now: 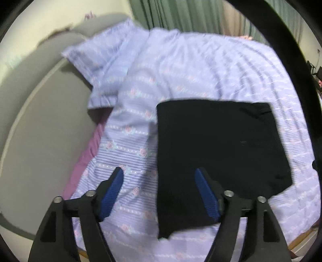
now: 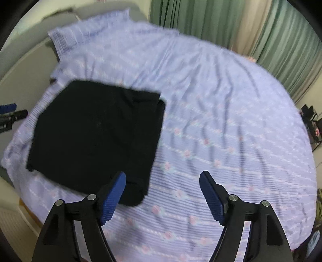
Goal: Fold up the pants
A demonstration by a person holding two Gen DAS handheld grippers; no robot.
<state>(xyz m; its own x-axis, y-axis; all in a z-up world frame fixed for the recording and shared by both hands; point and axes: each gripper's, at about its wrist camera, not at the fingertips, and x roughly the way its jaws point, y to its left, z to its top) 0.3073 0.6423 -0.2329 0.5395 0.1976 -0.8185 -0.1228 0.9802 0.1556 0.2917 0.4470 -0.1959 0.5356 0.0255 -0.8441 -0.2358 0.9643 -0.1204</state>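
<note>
The pants (image 1: 219, 153) lie folded into a flat black rectangle on the bed (image 1: 181, 70), on a lilac cover printed with stripes and small pink roses. In the left wrist view they fill the centre and right of the frame; in the right wrist view the same dark block sits in the left half, with bare cover stretching away to the right. One folded layer peeks out a little at the far right corner of the stack.

The left gripper (image 1: 159, 172) hangs above the near left edge of the pants, jaws spread wide. Its blue pads (image 1: 207, 195) hold nothing: one sits over the black cloth, the other over the cover just beside it. The right gripper (image 2: 162, 175) is spread just as wide at the bottom of its own frame, one pad over the near right corner of the pants, the other over bare cover. Neither pinches any cloth.

A pillow (image 1: 104, 66) in the same print lies at the upper left, against a grey headboard (image 1: 40, 112). Green curtains (image 2: 201, 18) hang along the top of both frames. Both pictures are somewhat blurred.
</note>
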